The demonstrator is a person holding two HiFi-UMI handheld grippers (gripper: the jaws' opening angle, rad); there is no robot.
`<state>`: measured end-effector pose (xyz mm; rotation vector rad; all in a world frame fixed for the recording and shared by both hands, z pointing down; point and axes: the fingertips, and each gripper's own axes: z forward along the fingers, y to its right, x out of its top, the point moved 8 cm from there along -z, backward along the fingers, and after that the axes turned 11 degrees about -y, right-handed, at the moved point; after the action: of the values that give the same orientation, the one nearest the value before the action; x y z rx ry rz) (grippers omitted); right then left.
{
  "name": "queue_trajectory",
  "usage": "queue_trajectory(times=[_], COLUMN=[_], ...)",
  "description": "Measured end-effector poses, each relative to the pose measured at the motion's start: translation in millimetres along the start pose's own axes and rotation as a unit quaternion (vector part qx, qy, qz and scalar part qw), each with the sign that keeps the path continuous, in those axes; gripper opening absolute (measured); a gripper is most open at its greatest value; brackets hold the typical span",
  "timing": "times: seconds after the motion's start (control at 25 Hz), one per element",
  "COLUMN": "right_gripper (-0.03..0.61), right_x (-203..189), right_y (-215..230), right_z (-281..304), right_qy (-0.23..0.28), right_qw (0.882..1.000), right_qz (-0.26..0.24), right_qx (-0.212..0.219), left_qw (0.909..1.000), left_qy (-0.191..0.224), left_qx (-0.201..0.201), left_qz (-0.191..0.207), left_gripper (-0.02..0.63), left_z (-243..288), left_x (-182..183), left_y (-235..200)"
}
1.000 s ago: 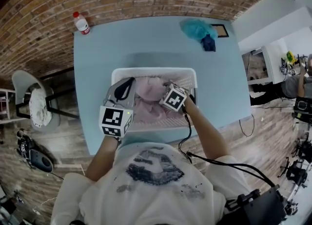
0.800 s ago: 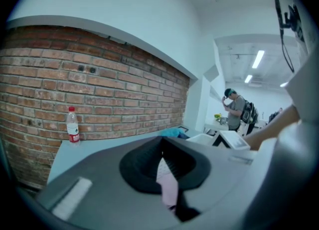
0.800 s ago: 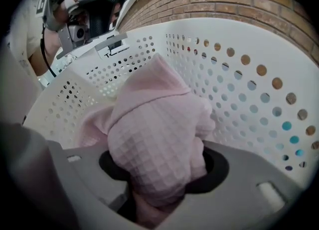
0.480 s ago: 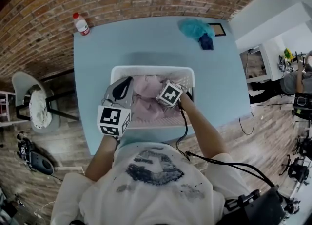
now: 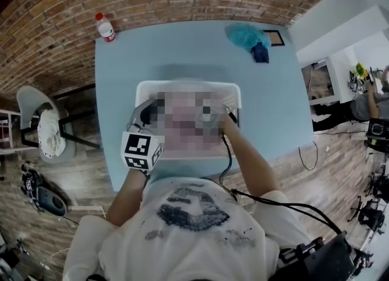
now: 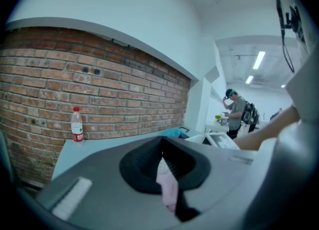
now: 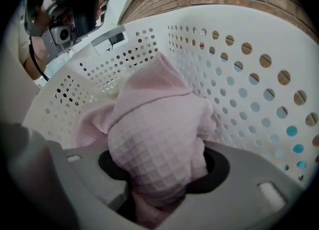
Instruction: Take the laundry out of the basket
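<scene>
**A:** Gripping what — the left gripper point(image 6: 162, 144)?
**B:** Jaws pinched together on a strip of pink cloth point(image 6: 168, 184); held near level at the left edge of the basket point(image 5: 182, 84).
**A:** And the right gripper point(image 7: 159, 194)?
**B:** Clenched on a bunched fold of pink cloth — down inside the basket.

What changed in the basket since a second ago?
Nothing I can clearly see. The left gripper and right gripper stay at the white basket, each shut on pink cloth. The table, bottle and blue cloth haven't moved.

Pink cloth point(image 7: 158, 134) in gripper point(image 7: 162, 179), inside basket point(image 7: 234, 30)
</scene>
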<state>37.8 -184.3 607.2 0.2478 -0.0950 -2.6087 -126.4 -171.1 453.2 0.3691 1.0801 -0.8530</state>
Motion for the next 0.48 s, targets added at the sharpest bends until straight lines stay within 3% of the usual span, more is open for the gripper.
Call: queue_trajectory(times=[0.48], right_gripper=[0.253], right_x=[2.8], right_y=[-5.0], right_z=[-17.4], right_qy=[0.016], right_qw=[1.0], right_qz=[-0.004], right_qx=[-0.006], left_qw=[1.0], left_qy=[0.003], left_qx=[0.009], left_qz=[-0.001], left_gripper=[-0.009], left_z=[-6.9], left_x=[-0.3], left_y=[-3.9])
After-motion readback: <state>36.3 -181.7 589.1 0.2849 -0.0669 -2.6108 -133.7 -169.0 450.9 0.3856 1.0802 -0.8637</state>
